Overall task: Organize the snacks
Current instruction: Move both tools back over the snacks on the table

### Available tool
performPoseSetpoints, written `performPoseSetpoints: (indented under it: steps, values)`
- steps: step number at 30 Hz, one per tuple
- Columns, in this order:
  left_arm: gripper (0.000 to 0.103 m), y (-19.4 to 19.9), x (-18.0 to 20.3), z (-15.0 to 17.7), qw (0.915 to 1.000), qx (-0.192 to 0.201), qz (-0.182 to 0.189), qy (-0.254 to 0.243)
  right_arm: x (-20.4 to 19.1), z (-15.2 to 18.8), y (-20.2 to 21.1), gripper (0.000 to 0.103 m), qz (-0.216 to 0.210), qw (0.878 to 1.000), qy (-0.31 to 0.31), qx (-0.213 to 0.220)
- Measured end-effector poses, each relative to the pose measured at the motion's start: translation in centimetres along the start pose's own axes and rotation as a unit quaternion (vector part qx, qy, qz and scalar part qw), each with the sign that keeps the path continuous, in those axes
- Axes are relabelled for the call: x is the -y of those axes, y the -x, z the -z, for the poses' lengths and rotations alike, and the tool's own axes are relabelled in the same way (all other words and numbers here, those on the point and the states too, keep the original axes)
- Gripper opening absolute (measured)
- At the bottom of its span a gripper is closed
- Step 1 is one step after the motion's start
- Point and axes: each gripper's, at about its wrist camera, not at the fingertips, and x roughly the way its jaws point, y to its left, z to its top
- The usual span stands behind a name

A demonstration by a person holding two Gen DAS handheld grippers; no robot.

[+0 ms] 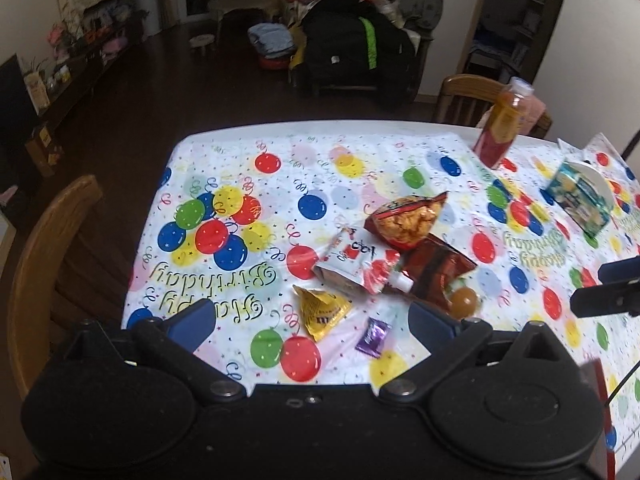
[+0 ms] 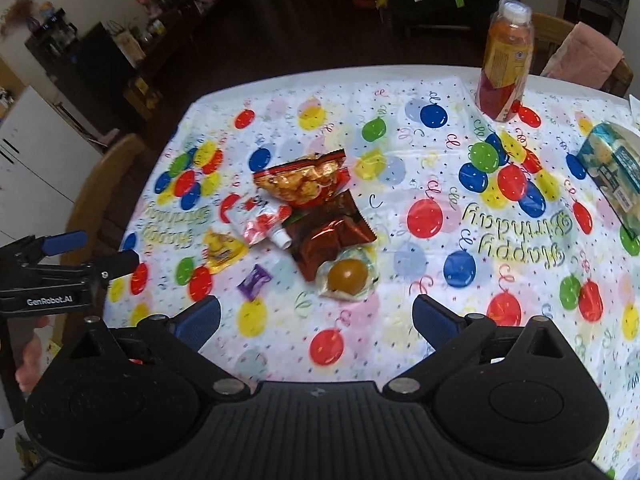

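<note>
A heap of snacks lies mid-table: a clear bag of fried snacks [image 1: 406, 216] [image 2: 308, 180], a white-red spout pouch [image 1: 352, 268] [image 2: 260, 220], a dark red foil bag [image 1: 436, 276] [image 2: 332, 236], a brown egg in a clear packet [image 1: 464, 300] [image 2: 348, 274], a yellow triangular packet [image 1: 322, 312] [image 2: 222, 248] and a purple candy [image 1: 374, 336] [image 2: 254, 276]. My left gripper [image 1: 310, 324] [image 2: 96, 250] hovers open just short of the yellow packet and the candy. My right gripper [image 2: 316, 320] [image 1: 612, 286] is open above the cloth near the egg, holding nothing.
The balloon-print tablecloth [image 2: 440, 160] covers the table. An orange-red drink bottle [image 1: 502, 124] [image 2: 506, 64] stands at the far right, and a teal box [image 1: 578, 198] [image 2: 616, 184] lies at the right edge. Wooden chairs [image 1: 48, 248] stand at the left and far sides. A hand [image 2: 28, 360] holds the left gripper.
</note>
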Motion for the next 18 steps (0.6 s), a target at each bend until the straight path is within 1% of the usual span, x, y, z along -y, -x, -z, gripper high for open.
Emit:
performPoseSetpoints:
  steps: [6,14,17,18]
  values:
    - [0.102,-4.1,0.1,-0.6,0.9995,-0.026,-0.015,0.006,1.1,-1.7,-4.3,0.103,0.006,0.999,-0.02,-0.042]
    - [0.102,-8.8,0.6,-1.1,0.998,-0.057,-0.028,-0.003,2.6,-2.7,-9.5,0.102,0.012,0.995,-0.048,-0.089]
    - [0.098,-10.6,0.9,-0.9,0.9969,-0.072,-0.027,-0.013,2.7,-2.7,-11.5,0.102,0.023,0.993,-0.044,-0.106]
    - [0.095,-11.1,0.9,-0.9,0.9965,-0.079,-0.024,-0.015,2.7,-2.7,-12.1,0.101,0.025,0.993,-0.043,-0.11]
